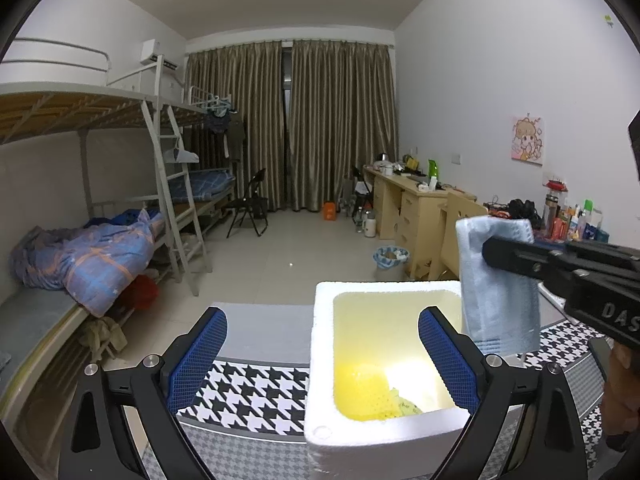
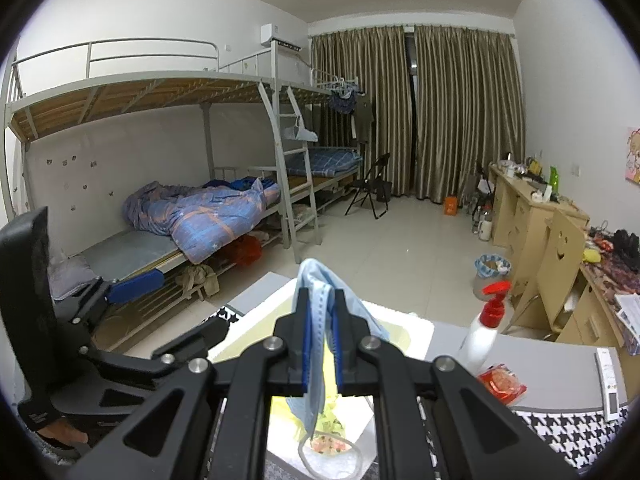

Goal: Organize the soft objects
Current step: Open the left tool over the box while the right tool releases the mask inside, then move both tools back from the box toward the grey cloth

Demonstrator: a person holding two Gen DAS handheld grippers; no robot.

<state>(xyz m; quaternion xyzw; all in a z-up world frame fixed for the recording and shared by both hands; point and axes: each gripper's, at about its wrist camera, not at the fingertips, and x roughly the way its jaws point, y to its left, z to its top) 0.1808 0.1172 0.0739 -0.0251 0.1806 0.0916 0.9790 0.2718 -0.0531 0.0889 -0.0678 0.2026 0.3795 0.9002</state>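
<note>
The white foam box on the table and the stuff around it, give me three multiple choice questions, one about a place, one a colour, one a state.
1. Where does the light blue folded towel hang?
A. Over the white foam box
B. On the bunk ladder
C. In the bin

2. What colour is the pump head of the white spray bottle?
A. Green
B. Red
C. Black

3. How do the left gripper's jaws stand?
A. Shut on the towel
B. Shut on the box rim
C. Open, holding nothing

Answers: A, the right gripper pinches it above the box; B, the pump is red; C, its blue pads stand wide apart.
</note>
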